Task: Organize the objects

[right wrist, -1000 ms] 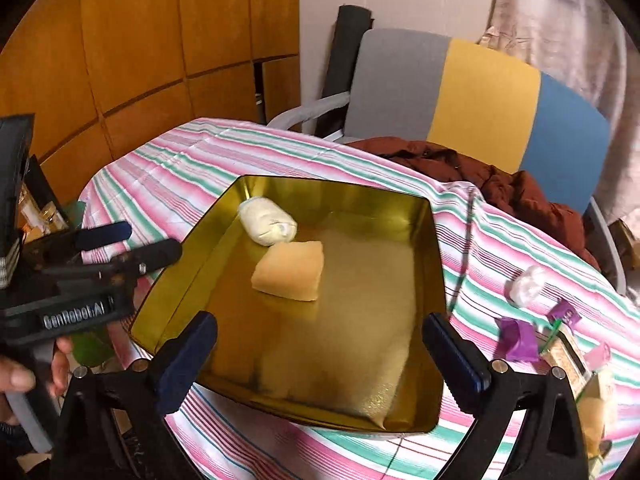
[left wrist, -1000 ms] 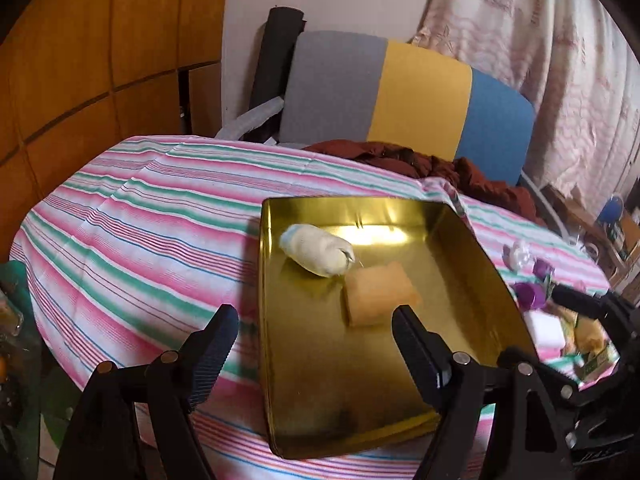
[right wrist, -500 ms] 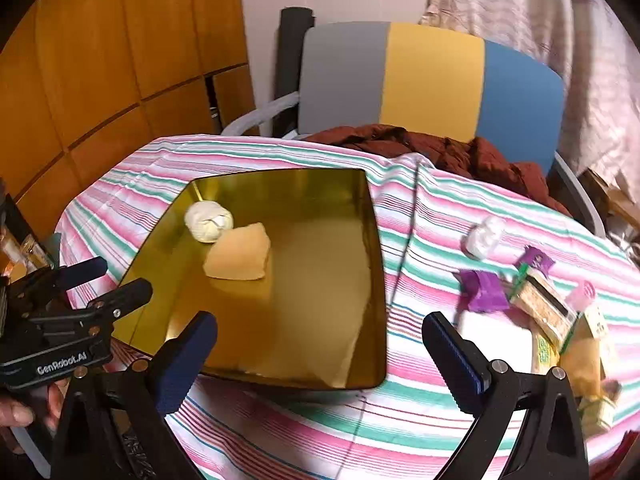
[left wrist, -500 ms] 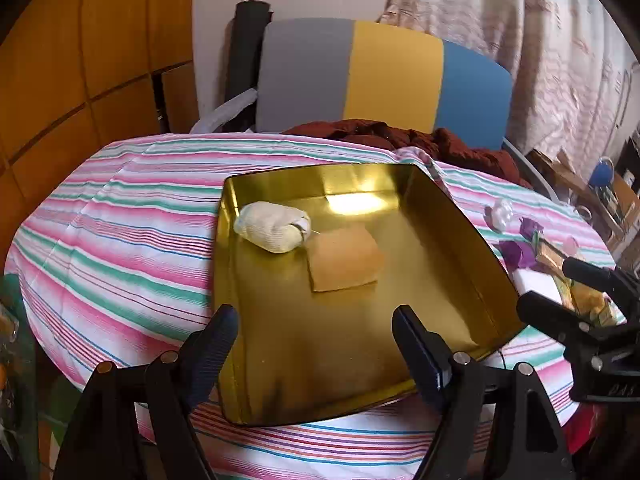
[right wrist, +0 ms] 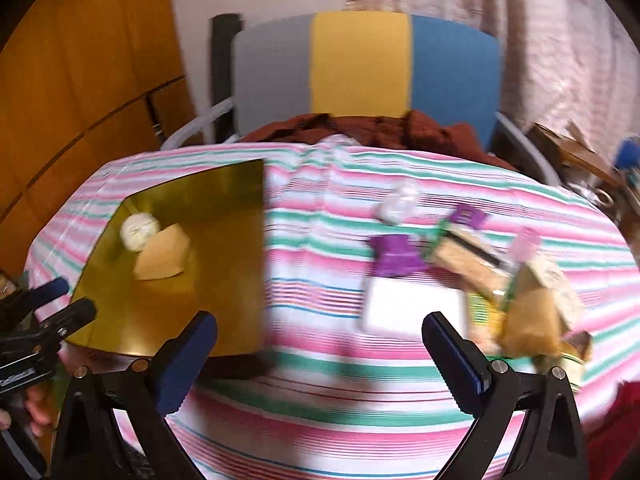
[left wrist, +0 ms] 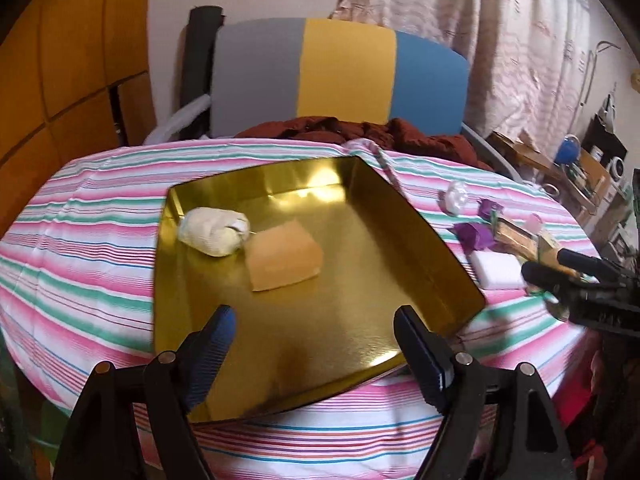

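Note:
A gold metal tray (left wrist: 436, 248) (right wrist: 224, 320) lies on the striped tablecloth, holding a whitish wrapped bundle (left wrist: 214, 230) (right wrist: 140, 229) and a tan block (left wrist: 284, 260) (right wrist: 162, 258). My left gripper (left wrist: 316, 330) hovers open over the tray's near edge, empty. My right gripper (right wrist: 320, 340) is open and empty above the cloth, just right of the tray. Ahead of it lie a white block (right wrist: 412, 308) (left wrist: 498, 268), purple wrappers (right wrist: 394, 256) (left wrist: 474, 234), a small clear-wrapped piece (right wrist: 398, 202) (left wrist: 456, 198) and several snack packets (right wrist: 536, 300).
A grey, yellow and blue chair (left wrist: 340, 80) (right wrist: 364, 68) stands behind the table with dark red cloth (left wrist: 360, 132) on its seat. Wood panels (left wrist: 60, 60) are at the left, a curtain (left wrist: 500, 40) at the right. The right view is motion-blurred.
Both grippers have swung to the right. The right one left the tray and now faces the loose items on the cloth; the tray has slid left in both views. Jaws stayed open.

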Tool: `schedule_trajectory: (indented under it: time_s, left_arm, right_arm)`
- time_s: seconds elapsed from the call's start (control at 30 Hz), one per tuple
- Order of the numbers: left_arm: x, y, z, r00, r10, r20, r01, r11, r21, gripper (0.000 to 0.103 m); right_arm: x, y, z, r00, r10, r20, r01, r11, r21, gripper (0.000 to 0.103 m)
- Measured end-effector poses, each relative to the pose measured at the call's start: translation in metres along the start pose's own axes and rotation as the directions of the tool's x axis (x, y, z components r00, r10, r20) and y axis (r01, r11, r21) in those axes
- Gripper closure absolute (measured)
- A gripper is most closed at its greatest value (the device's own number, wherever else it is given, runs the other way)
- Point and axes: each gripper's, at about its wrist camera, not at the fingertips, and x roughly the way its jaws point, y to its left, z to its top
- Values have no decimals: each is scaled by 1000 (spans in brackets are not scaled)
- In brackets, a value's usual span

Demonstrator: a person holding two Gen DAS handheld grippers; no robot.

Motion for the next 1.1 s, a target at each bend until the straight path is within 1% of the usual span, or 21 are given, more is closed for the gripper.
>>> schedule_trajectory:
  time_s: [0.1,0.13,0.23,0.3,0.33,0.37,0.43,0.5,0.57,0.67,0.7,0.73,0.77,0.83,0.9,0.97,1.03,1.1]
  left_arm:
    - [2,-13,3,998,-65,-23,65,998,24,21]
    - [1,-19,4,996,-83,-18,84,996,39,21]
    - [-2,-43,8,985,-170,-12,171,979,108,21]
    - [-2,-64,10,973,-231,-22,231,958,171,21]
    - [-2,-74,11,966,-257,-36,259,945,201,21]
    - [-1,-84,11,959,-278,-44,281,932,229,21]
    - [1,-108,10,945,-320,-65,325,900,292,21]
    - [5,-130,9,930,-355,-92,365,869,335,21]
    - [10,-149,8,915,-388,-114,401,838,370,21]
    - [20,-178,5,906,-401,-133,418,802,426,23]
    - [22,-189,3,899,-414,-144,433,785,443,23]
    - [25,-196,3,893,-422,-156,445,774,450,24]
    - [30,-208,2,881,-437,-179,468,757,457,24]
    - [37,-223,0,869,-449,-207,491,740,460,24]
    - [45,-239,-1,863,-451,-228,504,733,457,24]
    - [55,-256,-2,843,-464,-273,538,717,442,24]
    - [63,-271,-3,833,-471,-291,554,709,437,24]
    - [73,-288,-6,818,-476,-325,575,699,426,24]
  right_arm:
    - [-11,-38,3,999,-48,11,47,996,73,0]
    - [-14,-49,4,998,-66,15,64,994,93,0]
    - [-28,-94,6,991,-131,27,124,975,182,0]
    - [-38,-127,5,983,-179,25,168,953,252,0]
    - [-40,-136,5,980,-198,20,185,944,273,0]
    - [-43,-152,4,973,-229,7,216,927,307,0]
    - [-49,-174,0,964,-265,-13,252,901,354,0]
    - [-54,-195,-3,959,-283,-27,269,875,402,0]
    - [-57,-214,-10,960,-277,-38,262,847,462,0]
    - [-61,-228,-17,959,-279,-43,262,824,502,0]
    - [-62,-229,-18,958,-283,-44,266,821,505,0]
    - [-63,-233,-20,957,-287,-46,270,818,509,0]
    - [-63,-236,-22,957,-286,-47,269,817,510,0]
    - [-64,-239,-25,958,-282,-49,267,819,507,0]
    - [-64,-243,-26,960,-275,-47,261,823,505,0]
    - [-65,-247,-28,963,-265,-45,251,826,505,0]
    - [-67,-251,-31,965,-258,-42,243,825,511,0]
    - [-67,-255,-33,966,-254,-43,239,825,513,0]
